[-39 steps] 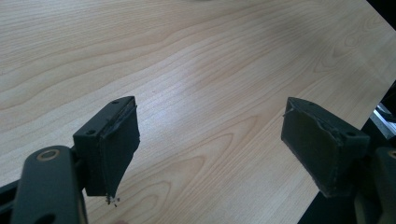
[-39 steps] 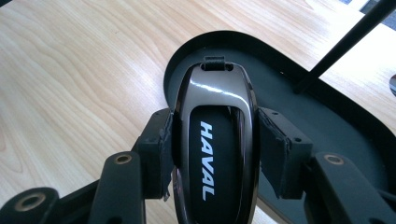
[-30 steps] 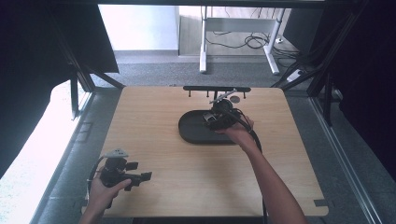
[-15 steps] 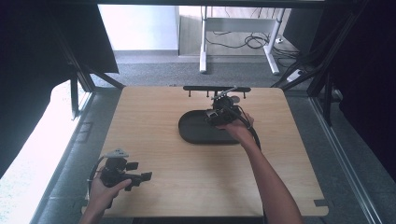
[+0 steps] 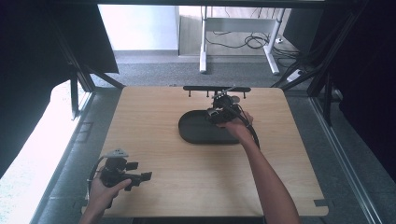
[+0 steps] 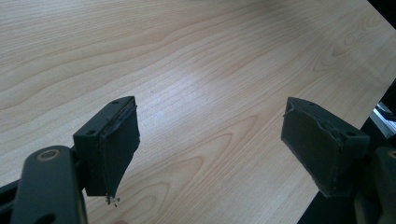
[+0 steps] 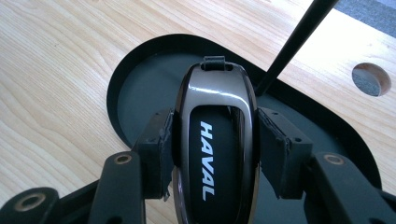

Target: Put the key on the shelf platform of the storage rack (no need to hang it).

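A glossy dark car key fob (image 7: 215,140) lettered HAVAL is clamped between the pads of my right gripper (image 7: 215,154), held above a black oval tray (image 7: 140,93). In the high view that right gripper (image 5: 219,112) hovers over the tray's (image 5: 196,133) far right part, close to a black rack (image 5: 215,88) at the table's far edge. My left gripper (image 5: 140,176) rests low near the front left of the table. Its jaws stand wide apart over bare wood, with nothing between the pads (image 6: 116,140).
A thin black rod (image 7: 294,42) rises from the tray's far side just behind the fob. A round hole (image 7: 371,78) is cut in the tabletop beyond the tray. Plain wood (image 5: 187,172) spans the near half of the table between my hands.
The right gripper with the fob has shifted slightly toward the far edge, nearer the rack. The left hand has stayed where it was.
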Demonstrator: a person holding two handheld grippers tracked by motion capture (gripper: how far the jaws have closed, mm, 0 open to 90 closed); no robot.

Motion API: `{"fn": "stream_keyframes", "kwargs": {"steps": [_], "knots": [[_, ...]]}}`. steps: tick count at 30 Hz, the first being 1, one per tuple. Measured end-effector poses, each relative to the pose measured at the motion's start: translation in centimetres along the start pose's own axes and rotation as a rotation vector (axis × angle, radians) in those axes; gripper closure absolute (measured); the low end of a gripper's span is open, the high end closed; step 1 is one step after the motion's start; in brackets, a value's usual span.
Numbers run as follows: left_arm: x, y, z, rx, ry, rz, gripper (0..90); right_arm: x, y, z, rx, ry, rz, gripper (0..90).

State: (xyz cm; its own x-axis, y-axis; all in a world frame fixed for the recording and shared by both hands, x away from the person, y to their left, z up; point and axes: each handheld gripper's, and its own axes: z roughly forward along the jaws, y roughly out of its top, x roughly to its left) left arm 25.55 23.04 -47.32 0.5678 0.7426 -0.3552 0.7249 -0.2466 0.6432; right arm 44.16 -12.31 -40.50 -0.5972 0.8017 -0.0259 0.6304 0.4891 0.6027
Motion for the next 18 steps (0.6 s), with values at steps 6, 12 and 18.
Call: {"fn": "stream_keyframes", "kwargs": {"steps": [6, 12, 18], "knots": [[0.0, 0.0, 0.0, -0.001, -0.001, 0.002, 19.6, -0.2, 0.1, 0.7, 0.008, -0.022, 0.008, 49.3], [0.0, 0.0, 0.0, 0.000, -0.001, 0.000, 19.6, -0.7, -0.1, 1.5, 0.020, -0.046, 0.019, 49.3], [0.0, 0.0, 0.0, -0.002, 0.000, -0.003, 19.6, -1.2, -0.3, 2.5, 0.027, -0.051, 0.038, 49.3]]}}
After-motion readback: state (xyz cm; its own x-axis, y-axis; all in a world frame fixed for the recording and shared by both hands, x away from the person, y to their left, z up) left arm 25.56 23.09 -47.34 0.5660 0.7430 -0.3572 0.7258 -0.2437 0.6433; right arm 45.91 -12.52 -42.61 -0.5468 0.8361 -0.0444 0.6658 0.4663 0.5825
